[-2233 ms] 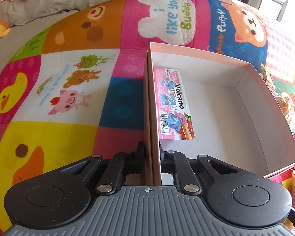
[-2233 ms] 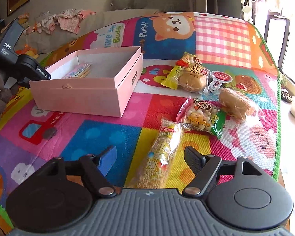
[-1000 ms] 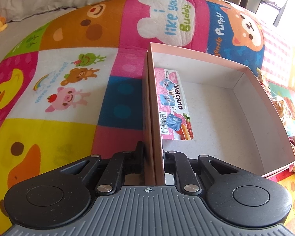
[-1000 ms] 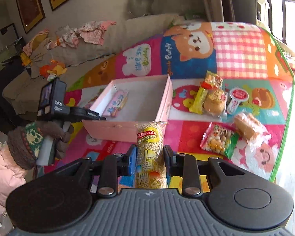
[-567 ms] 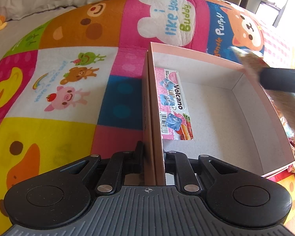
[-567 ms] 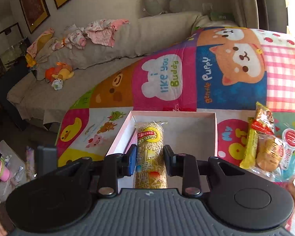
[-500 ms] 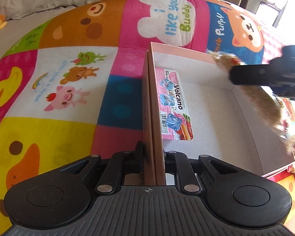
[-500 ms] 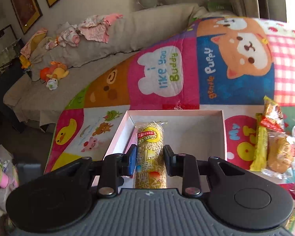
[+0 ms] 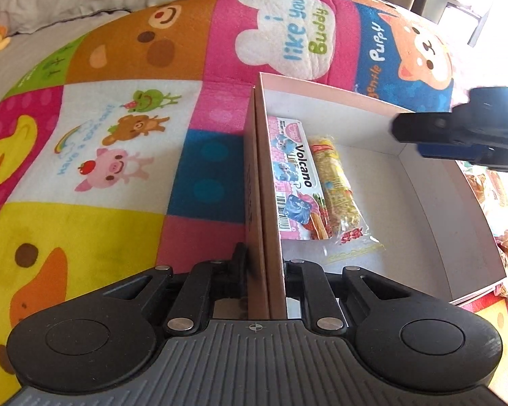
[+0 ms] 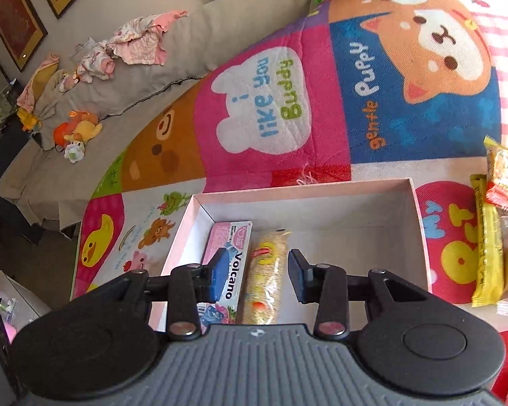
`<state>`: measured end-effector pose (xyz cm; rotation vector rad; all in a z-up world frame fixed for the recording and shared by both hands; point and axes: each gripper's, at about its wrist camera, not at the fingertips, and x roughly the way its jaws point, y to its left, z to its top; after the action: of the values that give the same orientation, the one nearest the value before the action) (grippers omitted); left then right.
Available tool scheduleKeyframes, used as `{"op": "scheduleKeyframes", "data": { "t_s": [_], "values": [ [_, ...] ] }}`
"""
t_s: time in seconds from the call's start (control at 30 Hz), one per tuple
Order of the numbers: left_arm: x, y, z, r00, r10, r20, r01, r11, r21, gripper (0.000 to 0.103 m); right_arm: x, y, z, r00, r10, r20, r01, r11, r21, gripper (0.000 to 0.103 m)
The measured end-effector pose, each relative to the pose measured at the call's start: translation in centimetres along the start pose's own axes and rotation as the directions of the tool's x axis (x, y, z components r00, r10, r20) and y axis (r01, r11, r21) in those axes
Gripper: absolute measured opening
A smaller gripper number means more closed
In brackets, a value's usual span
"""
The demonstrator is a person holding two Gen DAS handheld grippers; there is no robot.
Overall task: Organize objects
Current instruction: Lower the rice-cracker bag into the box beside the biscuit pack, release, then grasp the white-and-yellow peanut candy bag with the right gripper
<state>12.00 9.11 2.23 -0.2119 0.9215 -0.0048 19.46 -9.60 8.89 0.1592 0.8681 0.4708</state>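
The snack bar lies in the pink box, just beside the Volcano pack along its left wall. The right gripper hovers above with fingers spread. The left gripper pinches the box's left wall

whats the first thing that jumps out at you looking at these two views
The loud cartoon play mat with its puppy and "i like you Buddy" patches fills both views. On it sits an open pink box; the pink Volcano pack lies along one wall and a yellow grain snack bar beside it. The left gripper clamps the box's wall, and the right gripper hangs open above the bar.
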Motion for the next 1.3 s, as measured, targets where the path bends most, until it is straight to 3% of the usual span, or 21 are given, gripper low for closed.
{"op": "scheduleKeyframes", "data": {
  "t_s": [0.13, 0.3, 0.47, 0.57, 0.7, 0.83, 0.93, 1.0, 1.13, 1.2, 1.3],
  "values": [
    [0.0, -0.1, -0.1, 1.000, 0.005, 0.006, -0.005, 1.000, -0.001, 0.015, -5.9, -2.7, -1.6, 0.994, -0.050, 0.101, 0.056, 0.997, -0.056, 0.049],
    [-0.1, -0.3, -0.2, 1.000, 0.018, 0.012, -0.018, 1.000, 0.009, 0.014, -13.5, -8.9, -5.1, 0.941, -0.250, 0.230, 0.268, 0.962, -0.050, 0.058],
    [0.0, -0.5, -0.2, 0.999, 0.033, 0.013, -0.033, 0.999, 0.003, 0.014, -16.7, -14.7, -8.6, 0.906, -0.375, 0.197, 0.380, 0.925, 0.012, 0.062],
    [-0.1, -0.5, -0.2, 0.999, 0.035, 0.011, -0.035, 0.999, -0.007, 0.014, -16.9, -17.2, -9.1, 0.907, -0.380, 0.182, 0.370, 0.925, 0.084, 0.062],
    [-0.1, -0.5, -0.1, 0.999, 0.036, 0.006, -0.036, 0.999, -0.008, 0.014, -14.8, -18.9, -6.9, 0.934, -0.320, 0.162, 0.300, 0.944, 0.137, 0.069],
    [-0.1, -0.5, -0.2, 0.999, 0.039, 0.009, -0.039, 0.999, -0.003, 0.013, -9.6, -19.9, -1.4, 0.956, -0.271, 0.115, 0.245, 0.949, 0.200, 0.088],
    [-0.1, -0.5, -0.1, 0.999, 0.036, 0.007, -0.036, 0.999, -0.003, 0.013, -4.6, -20.8, 2.7, 0.968, -0.244, 0.059, 0.225, 0.947, 0.230, 0.088],
    [-0.1, -0.4, -0.1, 0.999, 0.033, 0.004, -0.033, 0.999, -0.006, 0.013, -1.3, -21.0, 4.7, 0.967, -0.251, 0.029, 0.238, 0.943, 0.231, 0.088],
    [-0.1, -0.3, -0.2, 1.000, 0.027, 0.010, -0.027, 1.000, -0.006, 0.014, 5.1, -22.0, 7.3, 0.943, -0.330, -0.047, 0.332, 0.915, 0.229, 0.087],
    [-0.1, -0.2, -0.2, 1.000, 0.019, 0.012, -0.019, 1.000, -0.009, 0.014, 6.7, -22.4, 7.6, 0.932, -0.351, -0.088, 0.362, 0.901, 0.241, 0.082],
    [-0.1, -0.2, -0.3, 1.000, 0.015, 0.017, -0.014, 1.000, -0.007, 0.014, 6.1, -21.7, 6.8, 0.928, -0.359, -0.099, 0.371, 0.917, 0.150, 0.055]
  ]
}}
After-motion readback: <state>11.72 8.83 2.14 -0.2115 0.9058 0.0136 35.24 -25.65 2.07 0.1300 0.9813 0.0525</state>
